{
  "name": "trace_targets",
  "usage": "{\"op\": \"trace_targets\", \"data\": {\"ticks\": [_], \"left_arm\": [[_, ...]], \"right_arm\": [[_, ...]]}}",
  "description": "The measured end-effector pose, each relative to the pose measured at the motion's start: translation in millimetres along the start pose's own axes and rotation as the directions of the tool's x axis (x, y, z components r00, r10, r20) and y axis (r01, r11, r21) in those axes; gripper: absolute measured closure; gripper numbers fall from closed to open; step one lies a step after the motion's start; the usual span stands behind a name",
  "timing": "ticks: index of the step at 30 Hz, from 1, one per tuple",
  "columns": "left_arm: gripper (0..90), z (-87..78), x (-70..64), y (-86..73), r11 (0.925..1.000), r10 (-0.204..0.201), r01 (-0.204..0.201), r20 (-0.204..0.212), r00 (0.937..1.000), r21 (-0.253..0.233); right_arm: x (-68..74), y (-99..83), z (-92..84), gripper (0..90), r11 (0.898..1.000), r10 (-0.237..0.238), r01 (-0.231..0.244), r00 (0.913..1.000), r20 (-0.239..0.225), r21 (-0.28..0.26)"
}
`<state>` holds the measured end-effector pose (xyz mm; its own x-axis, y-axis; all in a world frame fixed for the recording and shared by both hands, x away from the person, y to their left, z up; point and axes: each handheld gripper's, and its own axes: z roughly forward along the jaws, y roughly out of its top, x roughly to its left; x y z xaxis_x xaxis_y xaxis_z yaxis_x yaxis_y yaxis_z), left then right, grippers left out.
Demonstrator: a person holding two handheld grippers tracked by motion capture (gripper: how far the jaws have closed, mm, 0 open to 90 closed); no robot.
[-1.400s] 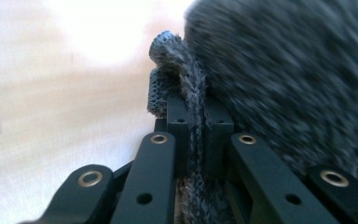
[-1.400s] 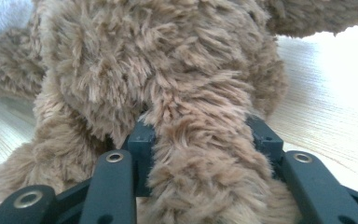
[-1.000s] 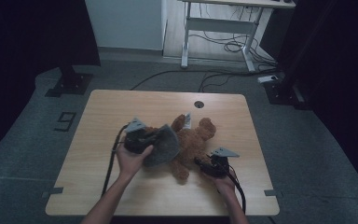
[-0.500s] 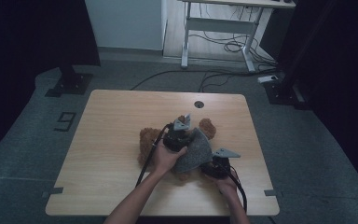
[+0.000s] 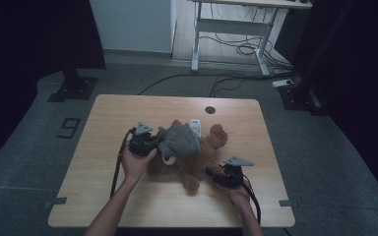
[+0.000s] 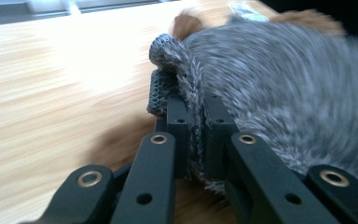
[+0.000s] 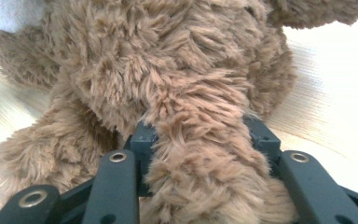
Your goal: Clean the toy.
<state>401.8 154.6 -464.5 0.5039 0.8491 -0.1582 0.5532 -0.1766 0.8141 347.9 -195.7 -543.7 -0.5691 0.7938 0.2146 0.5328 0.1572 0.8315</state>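
A brown teddy bear (image 5: pixel 215 138) lies in the middle of the wooden table (image 5: pixel 123 110). A grey knitted garment (image 5: pixel 179 140) is draped over its upper body. My left gripper (image 5: pixel 156 144) sits at the garment's left edge. In the left gripper view it (image 6: pixel 195 140) is shut on the rolled knit hem (image 6: pixel 177 60), with the bear's brown fur (image 6: pixel 186 23) beyond. My right gripper (image 5: pixel 212 173) is at the bear's lower right. In the right gripper view it (image 7: pixel 200 144) is shut on a furry limb of the bear (image 7: pixel 168 70).
A white tag (image 5: pixel 195 126) shows at the bear's far side. A round cable hole (image 5: pixel 210 110) sits near the table's far edge. Cables trail from both grippers toward the near edge. Desk legs and floor cables (image 5: pixel 236 46) lie beyond the table.
My left gripper swung right across the bear with the grey garment, then came back to the left. The garment now lies over the bear's upper body. The right gripper stayed put.
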Motion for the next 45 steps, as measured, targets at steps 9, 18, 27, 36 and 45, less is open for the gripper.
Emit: {"op": "trace_targets", "data": {"ticks": [9, 18, 27, 36, 45], "left_arm": [[83.5, 14.4, 40.1, -49.3, 0.9842, -0.079, 0.088, -0.058, 0.9952, 0.154], [83.4, -1.0, 31.1, -32.5, 0.9950, -0.076, 0.076, -0.011, 0.9971, 0.065], [83.7, -30.2, -29.7, 26.3, 0.9927, 0.052, -0.041, 0.087, 0.9948, -0.114], [83.5, 10.1, -133.2, 61.2, 0.9700, 0.241, -0.222, 0.265, 0.9337, -0.100], [82.6, 58.9, -184.8, 55.6, 0.9650, 0.252, -0.261, 0.356, 0.8998, -0.023]], "right_arm": [[-0.2, -0.4, 0.9, 57.2, 1.000, 0.007, -0.007, 1.0000, 0.001, -0.003], [-2.4, -1.1, 1.0, 57.4, 1.000, 0.023, -0.023, 0.9997, -0.001, -0.005], [-4.8, -2.0, 1.0, 58.1, 1.000, 0.030, -0.030, 0.9995, -0.003, -0.006], [-0.9, -1.3, 2.9, 58.2, 1.000, 0.010, -0.010, 0.9999, 0.003, -0.001], [-2.6, -1.2, 2.6, 58.1, 1.000, 0.004, -0.004, 1.0000, -0.005, 0.001]]}}
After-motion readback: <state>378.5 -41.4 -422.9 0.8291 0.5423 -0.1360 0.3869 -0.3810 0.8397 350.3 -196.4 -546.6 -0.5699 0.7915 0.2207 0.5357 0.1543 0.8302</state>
